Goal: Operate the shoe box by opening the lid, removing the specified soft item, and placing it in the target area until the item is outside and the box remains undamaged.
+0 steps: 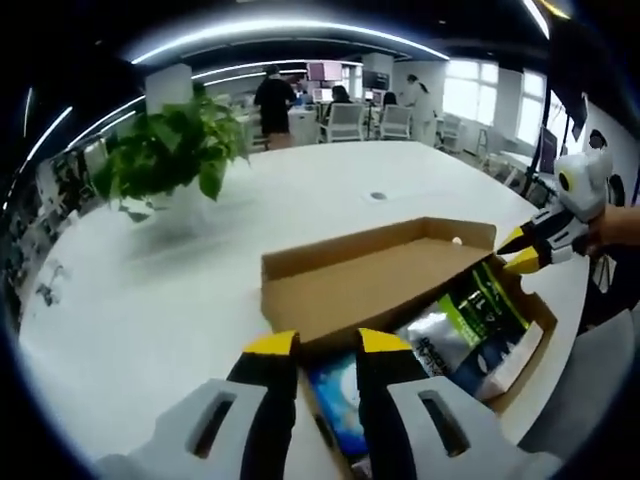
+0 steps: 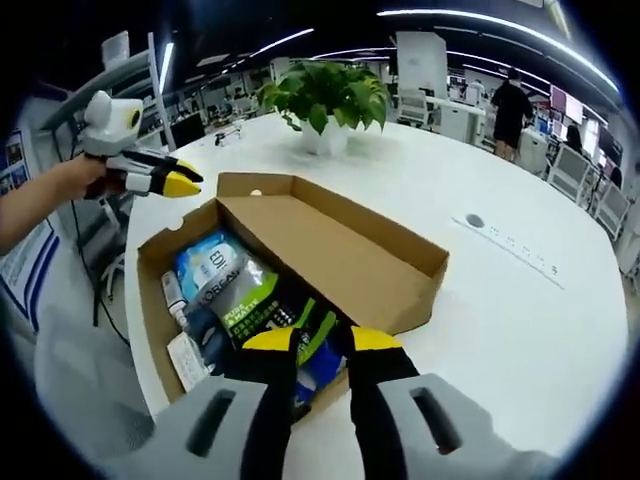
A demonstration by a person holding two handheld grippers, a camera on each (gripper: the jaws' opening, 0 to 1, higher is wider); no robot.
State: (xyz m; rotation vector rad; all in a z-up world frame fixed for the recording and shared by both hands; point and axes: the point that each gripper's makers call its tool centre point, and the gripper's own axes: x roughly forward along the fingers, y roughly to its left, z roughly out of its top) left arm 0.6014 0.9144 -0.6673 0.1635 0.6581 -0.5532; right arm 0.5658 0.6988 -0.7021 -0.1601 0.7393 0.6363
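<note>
The cardboard shoe box lies on the white table with its lid folded back flat. Inside are soft packets: a green-and-black pouch, a blue-and-white packet and a silver one. My left gripper hovers over one short end of the box; its jaws stand a narrow gap apart, holding nothing. My right gripper hangs over the opposite end, also slightly open and holding nothing. Each also appears in the other's view, hand-held beside the far end: right gripper, left gripper.
A potted green plant stands on the table beyond the box. A small round socket is set into the tabletop. Chairs, desks and people stand at the back of the office. The table edge runs close along the box's open side.
</note>
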